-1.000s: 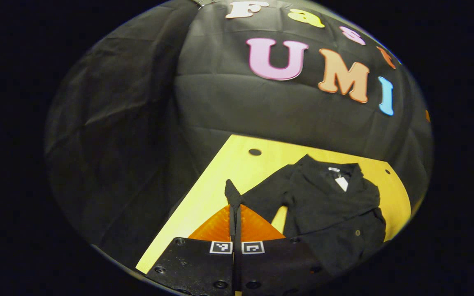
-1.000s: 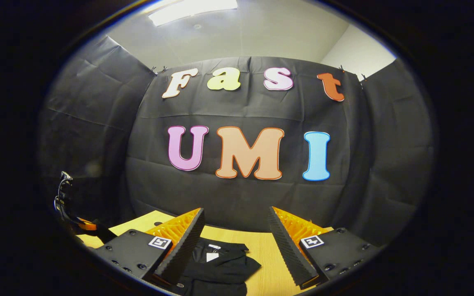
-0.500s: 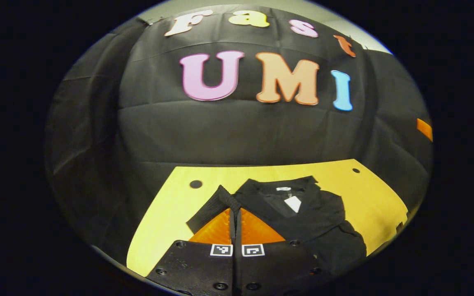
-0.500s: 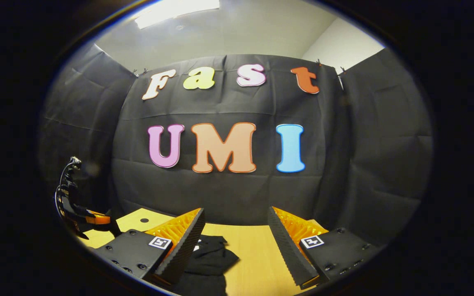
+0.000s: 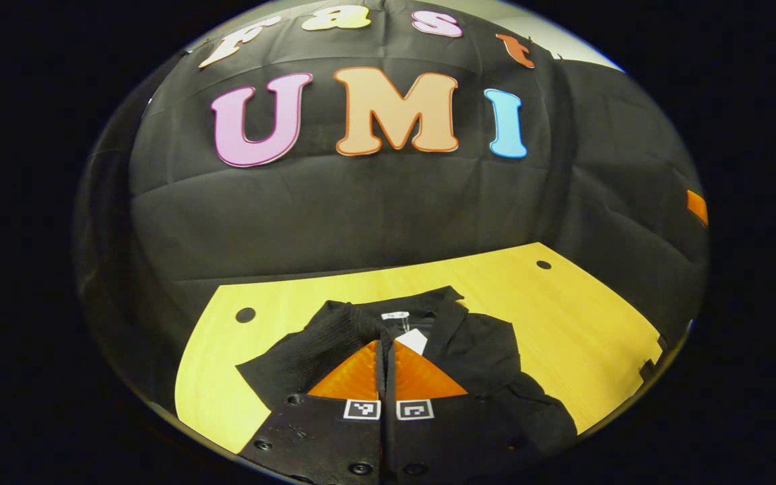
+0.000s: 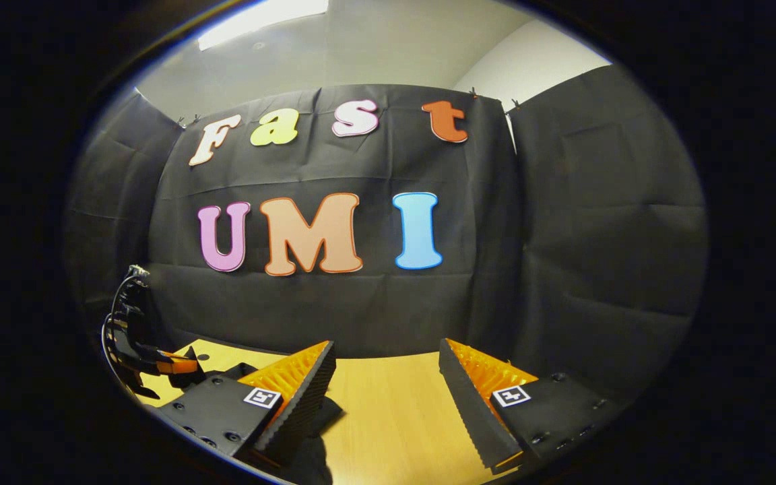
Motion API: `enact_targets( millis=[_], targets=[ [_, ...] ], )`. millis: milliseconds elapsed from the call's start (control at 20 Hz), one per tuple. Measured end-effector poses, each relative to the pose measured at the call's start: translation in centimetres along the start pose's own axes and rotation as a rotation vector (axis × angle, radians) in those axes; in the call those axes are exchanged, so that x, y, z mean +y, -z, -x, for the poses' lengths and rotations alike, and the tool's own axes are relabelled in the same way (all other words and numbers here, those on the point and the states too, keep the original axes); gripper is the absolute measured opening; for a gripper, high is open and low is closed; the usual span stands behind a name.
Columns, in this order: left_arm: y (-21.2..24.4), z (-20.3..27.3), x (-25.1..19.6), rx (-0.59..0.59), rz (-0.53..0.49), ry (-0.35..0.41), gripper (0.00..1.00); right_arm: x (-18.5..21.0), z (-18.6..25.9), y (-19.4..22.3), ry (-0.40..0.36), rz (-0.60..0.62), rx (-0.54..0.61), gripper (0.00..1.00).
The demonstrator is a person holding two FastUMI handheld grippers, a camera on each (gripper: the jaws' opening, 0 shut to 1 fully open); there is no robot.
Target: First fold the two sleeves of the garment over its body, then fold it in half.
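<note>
On the yellow wooden worktop (image 5: 563,316) in the left gripper view lies a black button-up shirt (image 5: 482,350), collar toward the booth wall, a white tag at the neck. The left tool (image 5: 386,350) is pinched together on the shirt's sleeve (image 5: 307,357), holding it over the shirt's body near the collar. Bare wood runs wide to the right of the shirt and in a narrower strip to the left edge.

From the right gripper view, the right tool (image 6: 388,397) stands with its fingers wide apart above bare worktop (image 6: 388,417). A dark corner of the shirt (image 6: 324,411) sits by its left finger. At far left the left tool (image 6: 179,367) hovers over the worktop edge.
</note>
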State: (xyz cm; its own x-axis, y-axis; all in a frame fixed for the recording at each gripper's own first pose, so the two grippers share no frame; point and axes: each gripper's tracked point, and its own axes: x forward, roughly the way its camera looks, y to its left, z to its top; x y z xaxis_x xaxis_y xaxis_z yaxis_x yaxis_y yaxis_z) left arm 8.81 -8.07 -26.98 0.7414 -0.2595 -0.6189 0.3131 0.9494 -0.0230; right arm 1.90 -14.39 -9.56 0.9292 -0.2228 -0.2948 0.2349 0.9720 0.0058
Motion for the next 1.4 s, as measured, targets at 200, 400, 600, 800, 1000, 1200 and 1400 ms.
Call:
enact_targets(
  millis=[200,400,600,800,1000,1200,1400],
  targets=[
    [-0.5,-2.1,-3.7,-0.006,-0.016,0.057,0.0,-1.8,0.4,0.4,0.022,-0.003,0.009,0.98],
    [-0.2,-3.5,-6.9,0.01,-0.011,0.11,0.0,-2.2,0.3,0.8,0.019,-0.001,0.022,0.99],
    [0.4,-4.7,-8.2,0.032,-0.024,0.111,0.0,-2.0,-0.1,1.6,0.004,0.011,0.047,0.98],
    [-1.4,-4.3,-9.5,-0.067,0.002,0.122,1.0,-1.9,-0.5,2.1,-0.011,0.002,0.067,0.98],
    [-5.2,-2.0,-7.9,-0.203,-0.013,0.092,0.95,-1.2,-1.0,1.8,-0.031,-0.001,0.069,0.99],
    [-5.2,1.1,-4.0,-0.212,0.026,0.021,0.98,1.0,-1.8,2.5,-0.094,-0.007,0.08,0.98],
    [-4.7,6.5,0.9,-0.237,0.094,-0.114,0.94,4.7,-2.2,3.6,-0.214,0.02,0.106,0.98]
  ],
)
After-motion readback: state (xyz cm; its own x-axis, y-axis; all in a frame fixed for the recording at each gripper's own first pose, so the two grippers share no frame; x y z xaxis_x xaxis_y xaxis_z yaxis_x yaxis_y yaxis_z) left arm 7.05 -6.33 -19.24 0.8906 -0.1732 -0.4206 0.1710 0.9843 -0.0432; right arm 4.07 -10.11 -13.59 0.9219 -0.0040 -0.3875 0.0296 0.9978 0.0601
